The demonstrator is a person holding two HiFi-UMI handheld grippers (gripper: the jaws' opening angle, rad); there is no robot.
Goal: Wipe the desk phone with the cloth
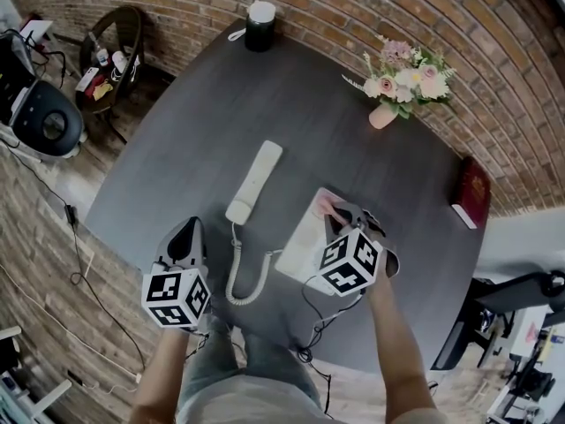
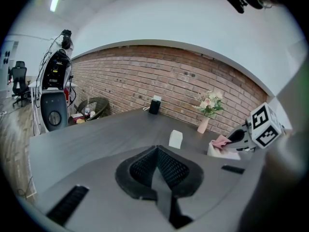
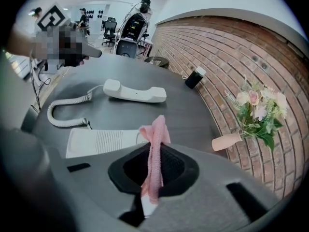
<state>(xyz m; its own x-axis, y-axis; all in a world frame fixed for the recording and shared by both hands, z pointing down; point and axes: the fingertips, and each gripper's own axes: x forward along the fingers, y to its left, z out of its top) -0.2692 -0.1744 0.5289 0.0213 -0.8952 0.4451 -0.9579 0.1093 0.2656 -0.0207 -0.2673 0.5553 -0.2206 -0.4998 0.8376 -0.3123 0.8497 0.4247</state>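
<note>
Right gripper is clamped on the pink cloth; we see the cloth pinched edge-on between the jaws, a bunched end sticking out past the tips. In the head view that end sits over the far corner of the white phone base. We can't confirm contact with the base.

Left gripper is clenched with nothing in it, jaws meeting at the tips. It sits over the near-left part of the dark table, well apart from the phone.

Handset is off the base, lying flat on the table just left of it, angled away from us. Coiled cord loops from the handset's near end round toward the base.

Also on the table: vase of flowers at the far right by the brick wall, black cylinder with a white top at the far edge, red book at the right edge.
</note>
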